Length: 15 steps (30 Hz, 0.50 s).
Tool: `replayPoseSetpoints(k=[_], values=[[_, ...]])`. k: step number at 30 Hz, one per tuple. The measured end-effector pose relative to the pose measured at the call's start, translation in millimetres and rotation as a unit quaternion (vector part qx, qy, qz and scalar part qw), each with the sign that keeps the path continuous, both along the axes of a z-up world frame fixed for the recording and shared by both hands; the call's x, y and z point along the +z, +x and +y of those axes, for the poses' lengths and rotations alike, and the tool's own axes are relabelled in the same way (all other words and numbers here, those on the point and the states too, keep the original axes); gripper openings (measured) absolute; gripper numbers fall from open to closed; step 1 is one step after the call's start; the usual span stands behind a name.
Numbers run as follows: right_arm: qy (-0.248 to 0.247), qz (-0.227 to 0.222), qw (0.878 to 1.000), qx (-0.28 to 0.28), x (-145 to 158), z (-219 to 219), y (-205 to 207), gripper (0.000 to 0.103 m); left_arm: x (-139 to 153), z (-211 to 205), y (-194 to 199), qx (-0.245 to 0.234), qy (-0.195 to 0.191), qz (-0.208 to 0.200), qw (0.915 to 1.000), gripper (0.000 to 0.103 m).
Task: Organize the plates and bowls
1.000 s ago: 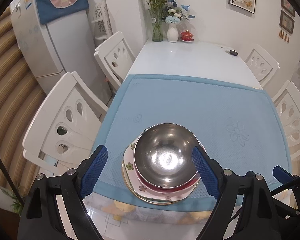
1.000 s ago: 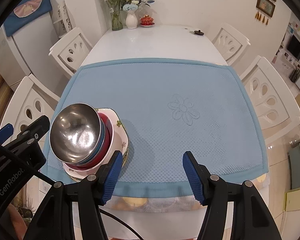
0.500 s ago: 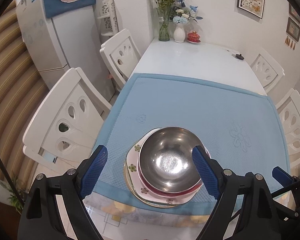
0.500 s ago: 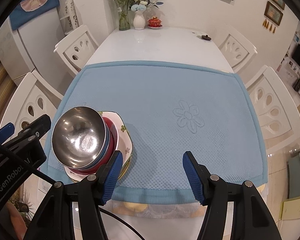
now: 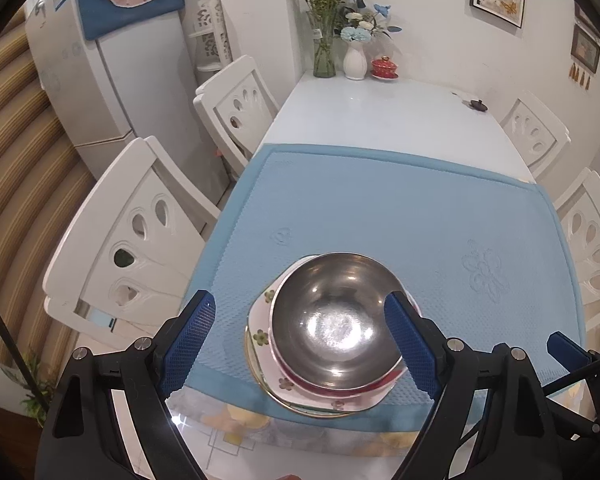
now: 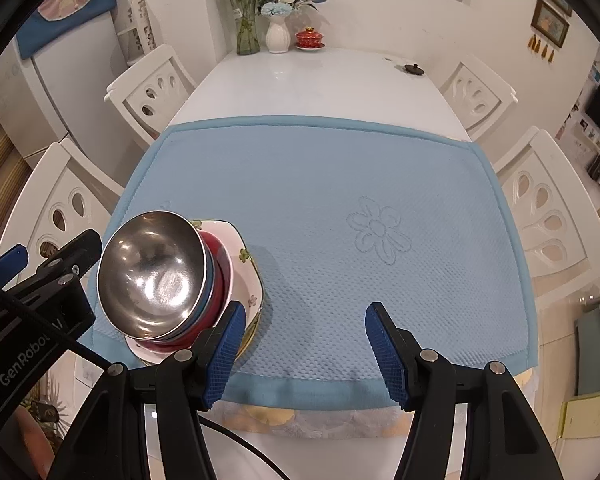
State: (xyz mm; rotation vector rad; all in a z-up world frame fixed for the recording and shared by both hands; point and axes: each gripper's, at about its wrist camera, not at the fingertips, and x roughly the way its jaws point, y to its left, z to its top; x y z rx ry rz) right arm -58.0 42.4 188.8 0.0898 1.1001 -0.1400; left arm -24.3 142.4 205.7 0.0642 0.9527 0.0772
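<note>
A shiny steel bowl (image 5: 336,320) tops a stack near the front left corner of the blue mat (image 5: 380,208). In the right wrist view the steel bowl (image 6: 152,276) nests in a blue bowl and a red bowl (image 6: 220,264) on a white floral plate (image 6: 248,256). My left gripper (image 5: 300,320) hovers open over the stack, its blue pads either side of the steel bowl and not pressing it. Over bare mat (image 6: 320,168) to the stack's right, my right gripper (image 6: 306,328) is open and holds nothing.
White chairs (image 5: 140,240) flank the white table (image 6: 320,80) on both sides. Vases of flowers (image 6: 278,32), a red lidded cup (image 6: 310,38) and a small dark lid (image 6: 414,68) sit at the far end. A fridge (image 5: 112,92) stands at left.
Both views have drifted only slightly. The stack has stayed put and neither gripper's opening has altered.
</note>
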Motion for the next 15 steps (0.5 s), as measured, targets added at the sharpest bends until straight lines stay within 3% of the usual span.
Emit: replayPoseSetpoints(k=[15], values=[[-0.002, 0.002, 1.0, -0.03, -0.1, -24.6, -10.8, 0.06, 2.3, -28.7, -5.6, -0.025, 0.009, -0.018, 0.9995, 0.087]])
